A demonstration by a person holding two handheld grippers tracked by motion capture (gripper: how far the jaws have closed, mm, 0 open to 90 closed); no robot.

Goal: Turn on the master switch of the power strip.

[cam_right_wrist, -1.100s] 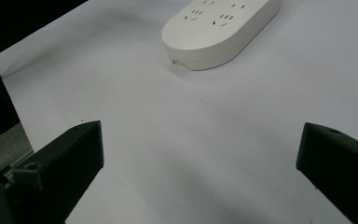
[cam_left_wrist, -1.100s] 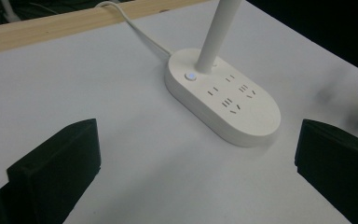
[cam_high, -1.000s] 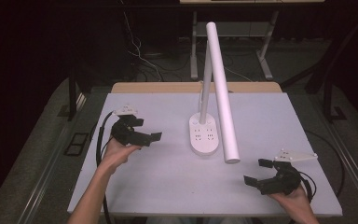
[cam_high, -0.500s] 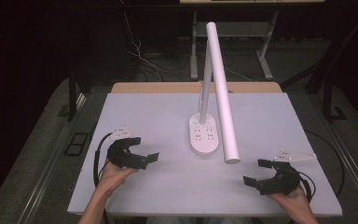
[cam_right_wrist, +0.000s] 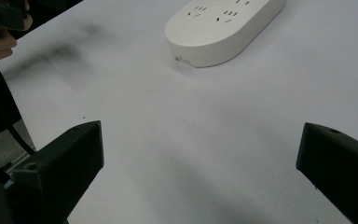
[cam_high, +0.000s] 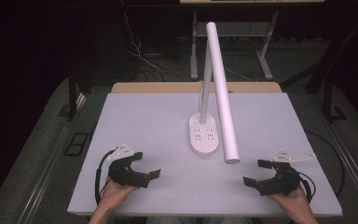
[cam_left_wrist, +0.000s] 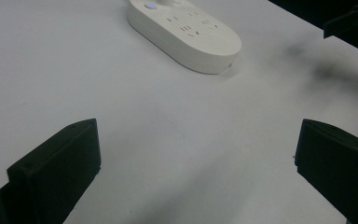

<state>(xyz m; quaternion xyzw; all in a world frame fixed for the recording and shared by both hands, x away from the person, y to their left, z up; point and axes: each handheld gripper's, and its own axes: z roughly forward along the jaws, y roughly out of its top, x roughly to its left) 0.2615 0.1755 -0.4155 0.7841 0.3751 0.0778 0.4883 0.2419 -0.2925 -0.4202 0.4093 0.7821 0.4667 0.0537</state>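
Observation:
A white desk lamp stands mid-table: its oval base (cam_high: 204, 135) carries socket holes, a thin stem rises from it, and a long white tube head (cam_high: 222, 98) slants down toward the front. The same base (cam_left_wrist: 184, 31) lies ahead in the left gripper view and shows again as the base (cam_right_wrist: 223, 28) in the right gripper view. My left gripper (cam_high: 145, 165) rests open near the front left of the table, jaws wide apart with bare tabletop between them (cam_left_wrist: 196, 154). At the front right, my right gripper (cam_high: 257, 172) is also open and holds nothing (cam_right_wrist: 200, 158).
The pale grey table (cam_high: 154, 116) has a wooden strip along its far edge. Black cables trail from both grippers near the front corners. Beyond the table, a dark floor holds desk legs (cam_high: 265, 56) and loose cables (cam_high: 140, 51).
My left gripper has drawn back from the table's left middle toward the front edge. The right gripper and the lamp have stayed put.

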